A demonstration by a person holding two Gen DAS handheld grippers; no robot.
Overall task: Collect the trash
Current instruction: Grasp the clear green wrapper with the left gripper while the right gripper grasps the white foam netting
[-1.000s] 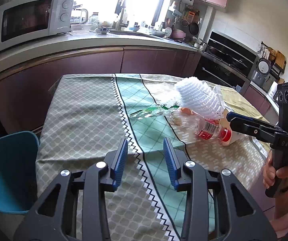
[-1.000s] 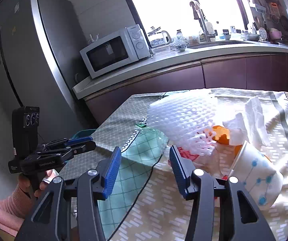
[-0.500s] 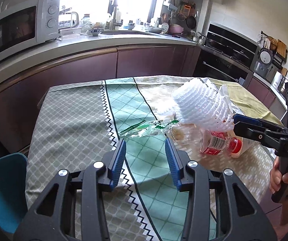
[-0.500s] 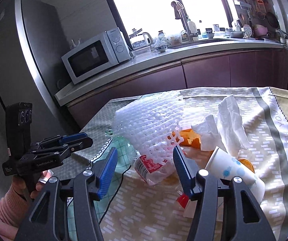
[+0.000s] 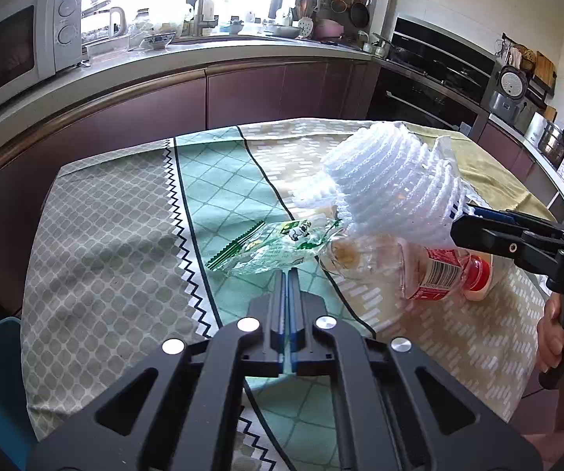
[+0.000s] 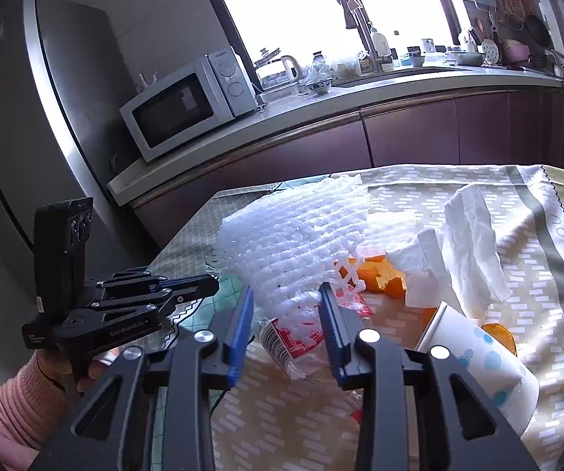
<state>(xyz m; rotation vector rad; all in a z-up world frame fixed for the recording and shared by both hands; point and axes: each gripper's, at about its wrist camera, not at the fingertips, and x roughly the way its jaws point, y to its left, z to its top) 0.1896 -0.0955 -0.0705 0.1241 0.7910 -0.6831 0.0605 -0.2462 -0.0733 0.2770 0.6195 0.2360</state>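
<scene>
White foam netting (image 6: 301, 243) between closing right tongs (image 6: 285, 298); clear wrapper (image 5: 270, 245) before shut left tongs (image 5: 286, 274)

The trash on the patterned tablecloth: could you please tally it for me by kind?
White foam fruit net: 1
Clear plastic bottle with red cap and label: 1
Clear green-printed plastic wrapper: 1
White paper cup with blue dots: 1
Crumpled white tissue: 1
Orange peel pieces: at least 2
Total: at least 7
</scene>
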